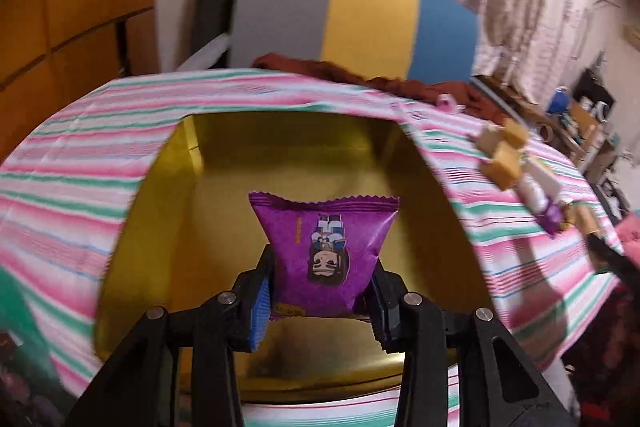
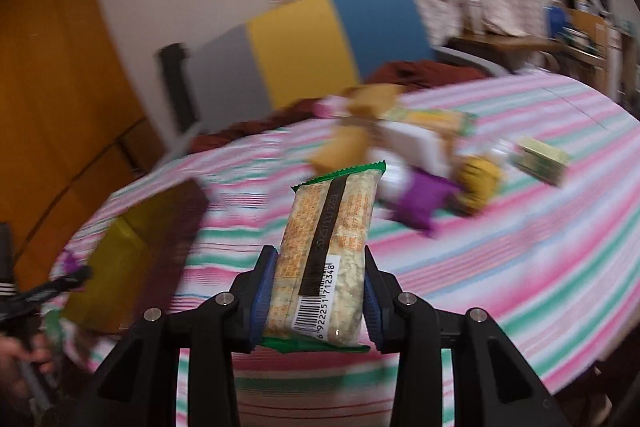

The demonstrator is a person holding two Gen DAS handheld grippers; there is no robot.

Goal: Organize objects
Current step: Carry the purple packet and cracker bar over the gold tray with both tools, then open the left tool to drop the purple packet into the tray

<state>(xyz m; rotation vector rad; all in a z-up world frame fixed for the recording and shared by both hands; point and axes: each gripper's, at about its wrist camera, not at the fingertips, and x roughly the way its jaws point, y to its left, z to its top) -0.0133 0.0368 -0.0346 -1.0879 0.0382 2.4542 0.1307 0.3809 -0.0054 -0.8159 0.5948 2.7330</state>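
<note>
My left gripper (image 1: 320, 291) is shut on a purple snack packet (image 1: 325, 247) with a cartoon figure, held over the open gold box (image 1: 168, 227) on the striped tablecloth. My right gripper (image 2: 320, 291) is shut on a long rice-cracker bar in a clear wrapper with green ends (image 2: 328, 247), held above the table. In the right wrist view the gold box (image 2: 132, 255) lies to the left, blurred, with the other gripper's dark fingers (image 2: 60, 285) near it. A heap of loose snacks (image 2: 400, 147) lies further back on the cloth, among them a purple packet (image 2: 420, 203).
A pink, green and white striped cloth (image 1: 80, 155) covers the table. Small wrapped snacks (image 1: 516, 167) lie at the right in the left wrist view. A green-patterned packet (image 2: 544, 161) sits apart. A grey, yellow and blue chair back (image 1: 352, 19) and reddish cloth (image 1: 360, 71) stand behind the table.
</note>
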